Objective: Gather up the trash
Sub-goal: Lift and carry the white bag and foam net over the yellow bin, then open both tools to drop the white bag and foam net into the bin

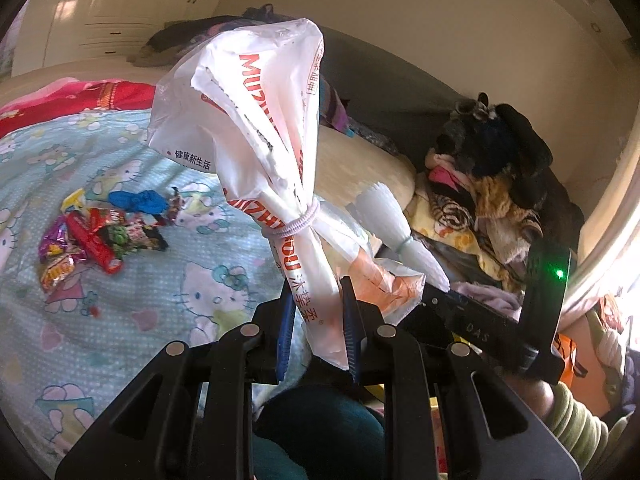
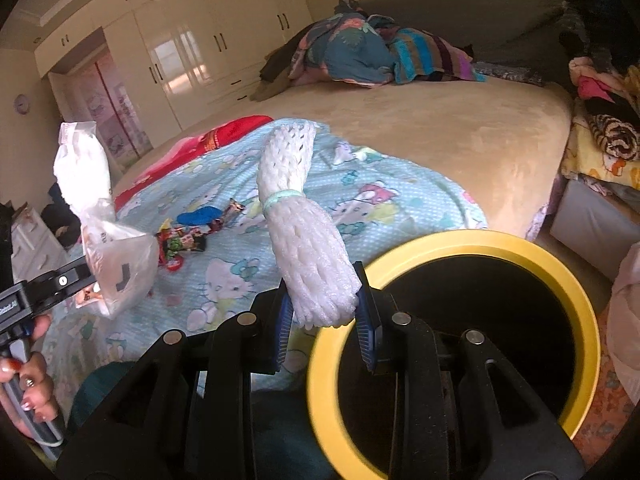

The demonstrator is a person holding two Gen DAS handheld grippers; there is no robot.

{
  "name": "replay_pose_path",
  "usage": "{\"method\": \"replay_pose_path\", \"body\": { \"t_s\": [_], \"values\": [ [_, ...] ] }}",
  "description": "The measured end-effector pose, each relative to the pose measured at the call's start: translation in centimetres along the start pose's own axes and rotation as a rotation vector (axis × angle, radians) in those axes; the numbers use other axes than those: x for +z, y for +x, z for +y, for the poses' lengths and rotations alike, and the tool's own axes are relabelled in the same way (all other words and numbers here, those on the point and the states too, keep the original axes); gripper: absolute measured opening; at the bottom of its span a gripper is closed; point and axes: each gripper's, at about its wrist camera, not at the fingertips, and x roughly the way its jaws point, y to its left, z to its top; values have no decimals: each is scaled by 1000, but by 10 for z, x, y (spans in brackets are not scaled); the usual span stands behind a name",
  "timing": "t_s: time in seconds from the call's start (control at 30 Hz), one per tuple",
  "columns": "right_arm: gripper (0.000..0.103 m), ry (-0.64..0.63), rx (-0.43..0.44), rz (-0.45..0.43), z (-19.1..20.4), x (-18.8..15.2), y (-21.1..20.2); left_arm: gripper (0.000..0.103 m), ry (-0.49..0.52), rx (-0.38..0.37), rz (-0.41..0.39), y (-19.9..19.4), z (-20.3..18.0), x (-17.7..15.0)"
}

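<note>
**Both grippers loaded beside the bed**

Gripping from below, the left gripper [image 1: 318, 330] points up and forward over the bed, its blue pads pinching the tail of a white plastic bag [image 1: 256, 120] that stands up between them. In the right wrist view the same gripper [image 2: 86, 276] enters from the left edge, and the person's hand [image 2: 28, 384], with painted nails, wraps its handle low in the corner. The right gripper [image 2: 324, 320] also angles forward, jaws pressed onto the bottom end of a white foam net [image 2: 296, 216]; from the left wrist view it [image 1: 434, 286] shows as a black body bearing the letters "DAS" and a green light, with a ribbed green sleeve [image 1: 576, 420] behind it.

The bag carries red capitals, upside down, reading "MUZH…" and lower "…ZHIROU", plus Chinese characters, among them "健康新生活". It is crumpled, twisted to a neck and tied there with a pale band [image 1: 294, 222].

The foam net is a rolled mesh sleeve, cinched at its middle by a light green band [image 2: 282, 196], tilted slightly left at the top.

Just beside the right gripper, lower right, stands a black bin with a yellow rim [image 2: 532, 252]. Farther off on the cartoon-cat sheet [image 2: 380, 196] lies a heap of bright snack wrappers [image 1: 92, 240] with a blue scrap [image 1: 138, 200] beside it.
</note>
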Motion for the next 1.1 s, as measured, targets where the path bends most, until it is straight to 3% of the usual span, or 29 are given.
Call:
{"method": "replay_pose_path", "body": {
  "t_s": [0.73, 1.1],
  "values": [
    [22, 61, -123, 26, -69, -25, -29, 21, 147, -85, 116, 39, -68, -28],
    [22, 131, -165, 17, -101, -27, -39, 21, 239, -101, 228, 77, -97, -51]
  ]
}}
